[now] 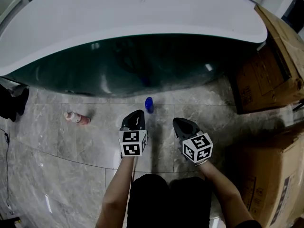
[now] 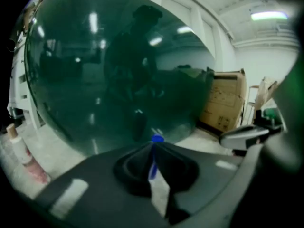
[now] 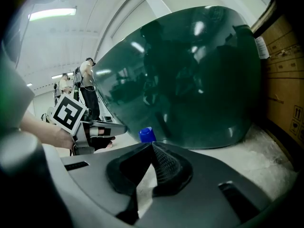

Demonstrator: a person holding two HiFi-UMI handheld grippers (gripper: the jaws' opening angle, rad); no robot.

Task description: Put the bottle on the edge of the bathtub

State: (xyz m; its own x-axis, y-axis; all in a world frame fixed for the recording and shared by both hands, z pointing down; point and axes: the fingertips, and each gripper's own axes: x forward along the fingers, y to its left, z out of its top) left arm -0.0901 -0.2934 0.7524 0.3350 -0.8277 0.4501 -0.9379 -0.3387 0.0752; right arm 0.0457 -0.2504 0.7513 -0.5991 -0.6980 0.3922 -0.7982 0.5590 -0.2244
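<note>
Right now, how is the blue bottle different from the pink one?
The blue bottle stands upright by the bathtub; the pink bottle lies on its side. The blue bottle is all blue; the pink bottle has a whitish end. Both are on the grey floor.

Small blue bottle (image 1: 149,105), blue cap on, stands upright on the grey marble floor (image 1: 85,146) just beside the foot of the bathtub (image 1: 142,13), not up on its edge; can't tell if it touches the tub wall. Bathtub is big and rounded, with a glossy dark green outer wall that bulges out over the floor and a wide flat white rim on top. In both gripper views mostly just the bottle's blue top shows, set against the green wall.
</note>
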